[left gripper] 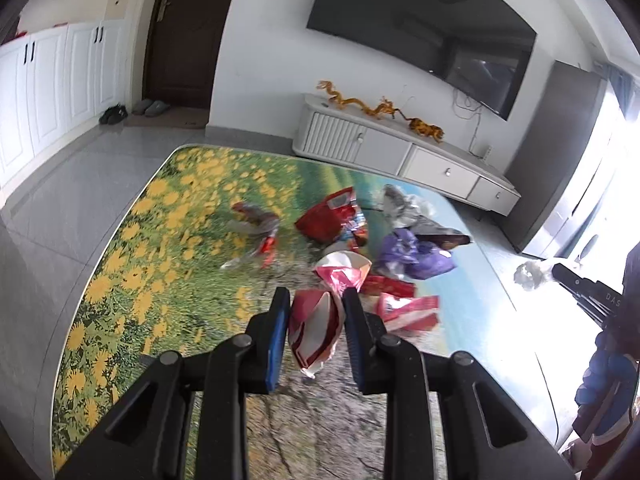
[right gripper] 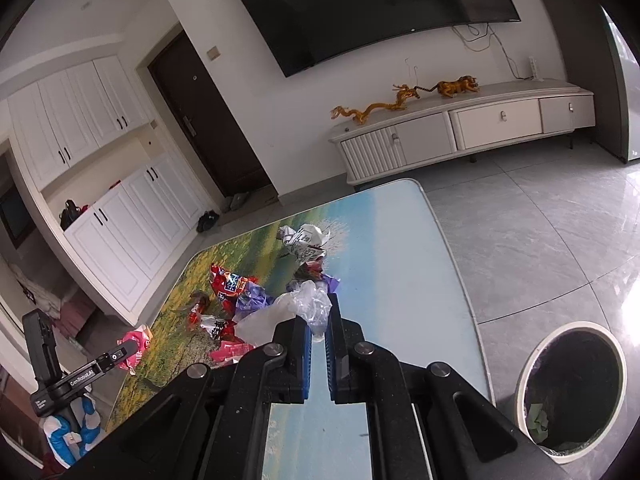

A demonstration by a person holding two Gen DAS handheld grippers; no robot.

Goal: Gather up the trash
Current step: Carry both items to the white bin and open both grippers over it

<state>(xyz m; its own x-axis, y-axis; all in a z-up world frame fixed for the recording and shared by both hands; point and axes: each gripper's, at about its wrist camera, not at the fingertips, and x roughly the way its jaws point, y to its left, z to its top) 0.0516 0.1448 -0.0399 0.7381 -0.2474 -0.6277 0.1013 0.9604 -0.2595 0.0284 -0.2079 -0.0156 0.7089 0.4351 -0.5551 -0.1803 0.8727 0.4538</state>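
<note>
My left gripper (left gripper: 316,300) is shut on a crumpled red-and-white wrapper (left gripper: 314,330) and holds it above the table (left gripper: 120,248). It also shows in the right wrist view (right gripper: 134,348). My right gripper (right gripper: 319,320) is shut on a clear plastic bag (right gripper: 304,308) above the table. A pile of trash lies on the table: a red snack bag (left gripper: 328,216), a purple wrapper (left gripper: 408,256), crumpled grey paper (left gripper: 400,204), red cartons (left gripper: 408,310). A round bin (right gripper: 572,392) with a black liner stands on the floor at the right.
The table has a flower-field print cover. A white TV cabinet (right gripper: 460,128) with golden dragon figures (right gripper: 372,110) stands by the wall under a TV (right gripper: 368,8). White cupboards (right gripper: 100,200) and a dark door (right gripper: 208,120) are at the left. Grey tile floor (right gripper: 540,232) surrounds the table.
</note>
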